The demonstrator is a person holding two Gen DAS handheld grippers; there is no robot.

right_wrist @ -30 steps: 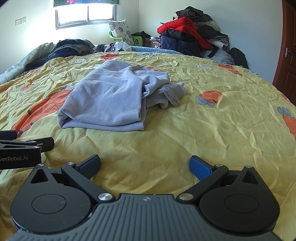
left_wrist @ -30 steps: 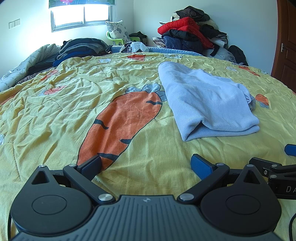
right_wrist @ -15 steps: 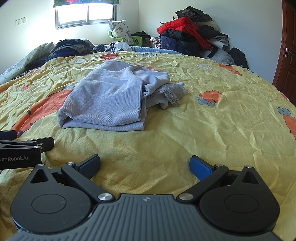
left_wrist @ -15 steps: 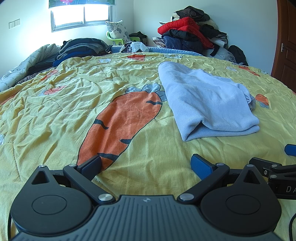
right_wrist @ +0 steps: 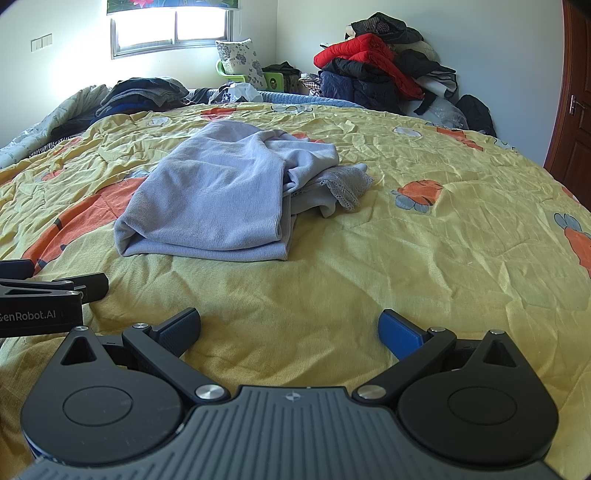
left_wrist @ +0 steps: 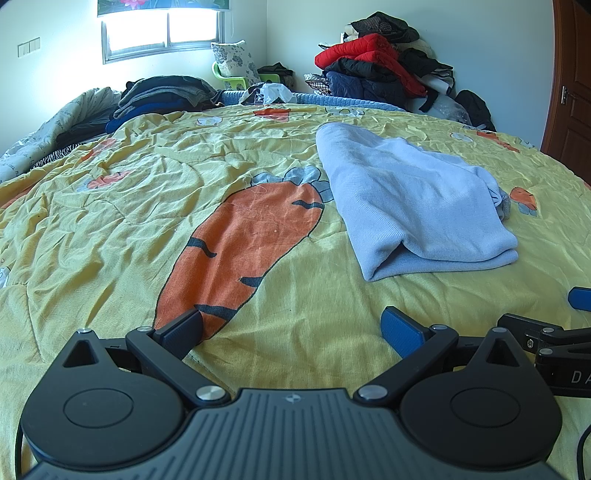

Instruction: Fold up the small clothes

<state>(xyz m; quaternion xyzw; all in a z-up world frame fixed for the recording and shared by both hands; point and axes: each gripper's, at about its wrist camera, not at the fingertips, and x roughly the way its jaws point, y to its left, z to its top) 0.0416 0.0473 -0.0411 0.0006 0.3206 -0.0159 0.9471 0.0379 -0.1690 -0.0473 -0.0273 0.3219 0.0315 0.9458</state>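
Left tongs [left_wrist: 291,326] and right tongs [right_wrist: 290,328], both spread wide with nothing between the blue pads, low over the near edge of the bed. Pale blue garment [right_wrist: 221,199], roughly folded, flat on the yellow carrot-print bedspread [right_wrist: 424,258], well ahead of both tongs and untouched; rounded fold at the near left corner, layered open edges along the right side. Lace-trimmed grey piece [right_wrist: 343,184] bunched out from under the garment's right side, touching it. Same garment [left_wrist: 413,203] in the left wrist view, ahead and to the right, just beside the leafy top of the large orange carrot print [left_wrist: 243,247]. Right tongs' black finger and blue pad [left_wrist: 580,299] at the right edge of the left view; left tongs' black body [right_wrist: 40,299] at the left edge of the right view. Dark folded clothes [left_wrist: 159,96] at the far left of the bed; red and black coats [right_wrist: 373,70] heaped against the far wall; window [left_wrist: 166,29] bright above.
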